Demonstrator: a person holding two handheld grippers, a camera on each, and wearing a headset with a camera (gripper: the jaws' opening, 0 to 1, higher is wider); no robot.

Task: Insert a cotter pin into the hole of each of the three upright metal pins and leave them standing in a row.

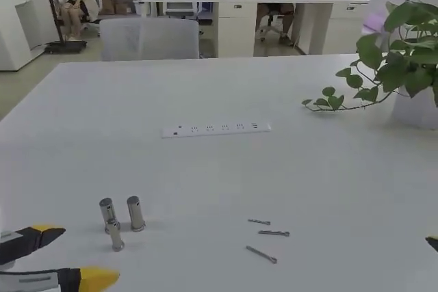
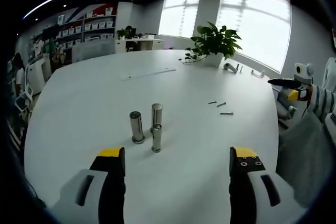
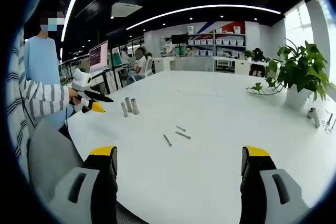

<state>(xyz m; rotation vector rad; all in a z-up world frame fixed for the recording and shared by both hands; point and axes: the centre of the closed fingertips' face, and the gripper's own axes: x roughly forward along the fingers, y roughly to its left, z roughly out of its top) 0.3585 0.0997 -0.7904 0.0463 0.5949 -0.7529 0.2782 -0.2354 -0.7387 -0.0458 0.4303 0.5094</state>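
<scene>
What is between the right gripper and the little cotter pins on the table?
Nothing visible: only bare table lies between the right gripper and the cotter pins. The metal pins stand off to the side.

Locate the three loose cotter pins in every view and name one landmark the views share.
Head view: cotter pins lie lower centre-right, right of the metal pins.
Left gripper view: cotter pins right of centre, right of the metal pins.
Right gripper view: cotter pins just below centre.
Shared landmark: the potted plant.
</scene>
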